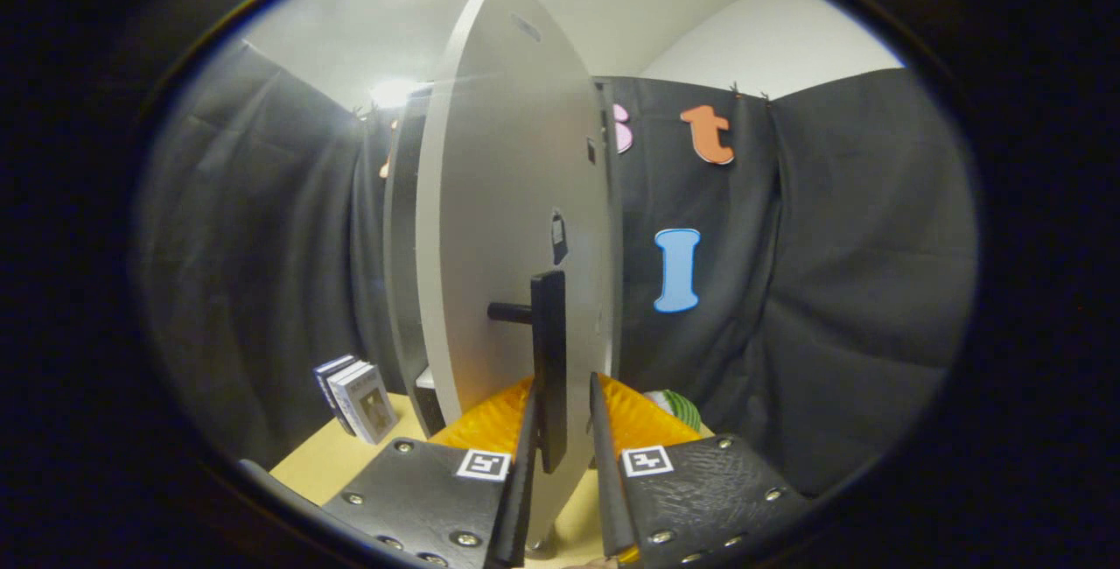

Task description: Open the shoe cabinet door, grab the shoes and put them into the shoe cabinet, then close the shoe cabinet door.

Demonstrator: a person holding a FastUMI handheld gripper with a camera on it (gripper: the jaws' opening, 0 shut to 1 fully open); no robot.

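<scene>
Gripper view: I'm seeing the gripper (562, 429) fingers straddling the black handle (549, 368) of the cabinet door (499, 228), narrow gap, prob. not quite clamping.

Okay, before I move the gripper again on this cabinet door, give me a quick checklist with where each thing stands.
1. Black bar handle between the gripper fingers: ok.
2. Both fingers pressing on the handle: cannot tell; a gap shows on one side.
3. White shoe cabinet door swung open: ok, seen edge-on.
4. Shoes located: cannot tell; a green and white thing peeks beyond the fingers.
5. Small books on the tan floor beside the cabinet, apart from the door: ok.
</scene>
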